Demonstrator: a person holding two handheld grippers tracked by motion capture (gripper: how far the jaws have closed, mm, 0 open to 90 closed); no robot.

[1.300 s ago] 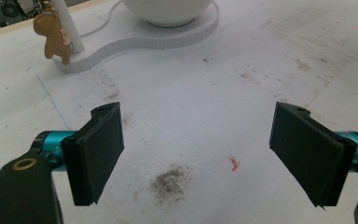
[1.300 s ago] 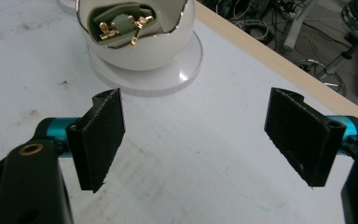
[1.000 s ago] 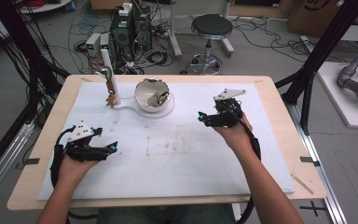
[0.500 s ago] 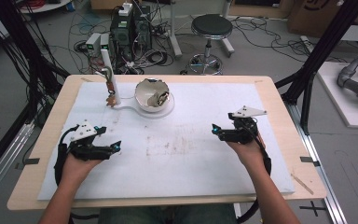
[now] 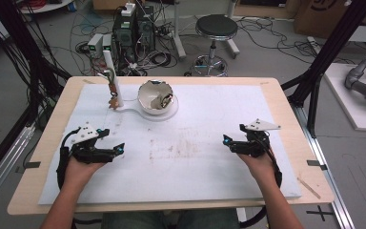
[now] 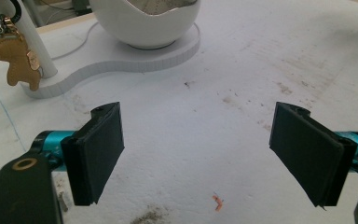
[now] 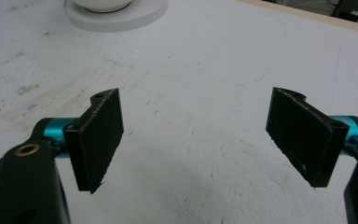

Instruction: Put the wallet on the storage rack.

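Observation:
A white bowl (image 5: pixel 155 97) with a broken-looking rim sits on a flat white base (image 5: pixel 134 112) at the back of the table. A white post (image 5: pixel 111 71) rises from the base's left end, and a tan figure-shaped charm (image 5: pixel 115 100) hangs on it. My left gripper (image 5: pixel 115 140) is held over the white mat (image 5: pixel 195 162) at the near left, open and empty. In the left gripper view the left gripper (image 6: pixel 199 154) points at the bowl (image 6: pixel 144 23) and the charm (image 6: pixel 17 61). My right gripper (image 5: pixel 233 135) rests at the near right, open and empty, and shows the same wide gap in the right gripper view (image 7: pixel 198 140).
The mat carries brown smudges in its middle (image 5: pixel 181 145). A small orange scrap (image 6: pixel 218 202) lies just ahead of the left jaws. The wooden table edge (image 5: pixel 286 100) borders the mat. A stool (image 5: pixel 215 28), computers and cables stand on the floor beyond.
My right gripper has drawn back toward the near edge and a little to the right, staying open. The left gripper has barely shifted.

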